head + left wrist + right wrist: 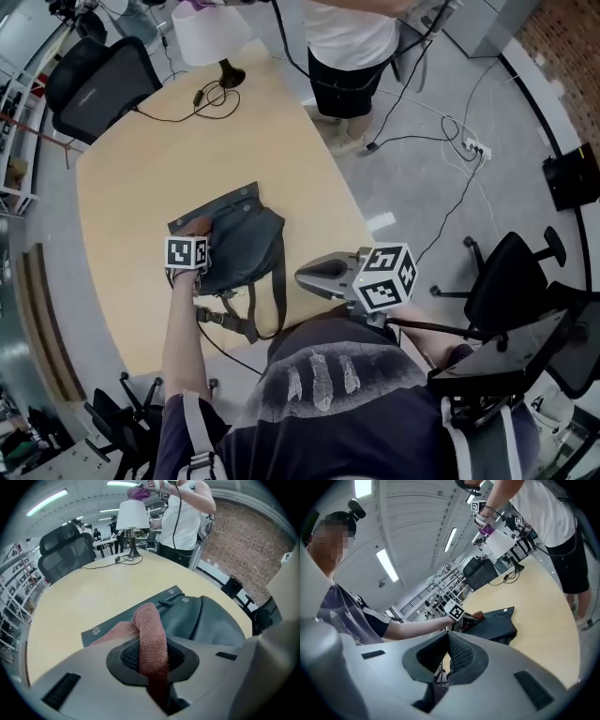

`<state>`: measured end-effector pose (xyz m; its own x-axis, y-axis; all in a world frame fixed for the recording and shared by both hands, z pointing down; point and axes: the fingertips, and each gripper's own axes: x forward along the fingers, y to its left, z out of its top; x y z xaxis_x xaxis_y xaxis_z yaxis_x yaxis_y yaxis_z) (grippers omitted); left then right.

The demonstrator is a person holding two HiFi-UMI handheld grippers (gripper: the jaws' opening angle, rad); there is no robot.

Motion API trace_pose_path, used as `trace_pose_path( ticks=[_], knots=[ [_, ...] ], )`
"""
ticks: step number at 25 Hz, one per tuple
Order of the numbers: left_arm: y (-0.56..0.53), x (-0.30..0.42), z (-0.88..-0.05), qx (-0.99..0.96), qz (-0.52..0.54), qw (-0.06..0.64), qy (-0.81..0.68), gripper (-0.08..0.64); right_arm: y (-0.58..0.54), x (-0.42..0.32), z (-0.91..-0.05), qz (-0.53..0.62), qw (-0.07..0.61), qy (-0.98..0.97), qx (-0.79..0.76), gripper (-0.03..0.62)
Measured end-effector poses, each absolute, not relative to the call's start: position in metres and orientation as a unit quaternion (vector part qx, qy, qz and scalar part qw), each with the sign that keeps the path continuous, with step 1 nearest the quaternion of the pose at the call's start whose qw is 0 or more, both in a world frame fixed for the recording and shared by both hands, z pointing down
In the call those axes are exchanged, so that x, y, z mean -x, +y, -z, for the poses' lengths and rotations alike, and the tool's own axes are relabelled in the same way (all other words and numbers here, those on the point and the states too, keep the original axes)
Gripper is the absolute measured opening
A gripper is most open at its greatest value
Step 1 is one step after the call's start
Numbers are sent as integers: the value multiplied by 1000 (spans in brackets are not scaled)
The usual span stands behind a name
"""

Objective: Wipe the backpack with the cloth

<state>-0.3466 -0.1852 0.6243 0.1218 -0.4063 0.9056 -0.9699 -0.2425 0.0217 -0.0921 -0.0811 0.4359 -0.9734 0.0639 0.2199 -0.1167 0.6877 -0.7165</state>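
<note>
The rust-coloured cloth (151, 632) is pinched between the jaws of the left gripper (152, 660). Its free end is draped forward onto the flap of the dark backpack (208, 620), which lies flat on the counter (89, 597) near the front edge. The jaws of the right gripper (449, 654) are pressed together on nothing, and that gripper is held off the counter's edge, apart from the bag.

The main risk is judged to be that the backpack is dragged along the smooth counter with each stroke, since nothing pins it down. Only a narrow fold of cloth is gripped, so it could be pulled out if it is caught on 1 of the 3 metal snaps (171, 591) on the flap. The straps (280, 281) trail toward the edge and could be snagged.
</note>
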Motion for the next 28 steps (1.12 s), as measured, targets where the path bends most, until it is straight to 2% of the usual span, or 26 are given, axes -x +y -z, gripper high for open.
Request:
trace_pose_path(
  ticks=[4,9,18,20,23,25,28],
  knots=[
    [-202,309,-634,-674,-456,316,-488,54,-94,68,-434,-402,97,-910,-22,2],
    [-232,263,-631,-697,-426,341,-465,54,-105,41,-442,-412,97,-905,-32,2],
    [-247,172,-620,-745,-451,289,-396,54,-126,18,-428,-389,67,-917,-48,2],
    [-249,142,-598,-778,-391,305,-386,54,-126,11,-426,-390,63,-917,-48,2],
    [-252,94,-545,-822,-211,373,-374,55,-124,1,-428,-397,56,-915,-51,2],
    [-253,92,-527,-817,-127,408,-389,55,-120,-2,-430,-401,55,-913,-48,2],
    [-238,121,-548,-784,-148,411,-442,55,-110,-1,-437,-407,65,-910,-33,2]
  ],
)
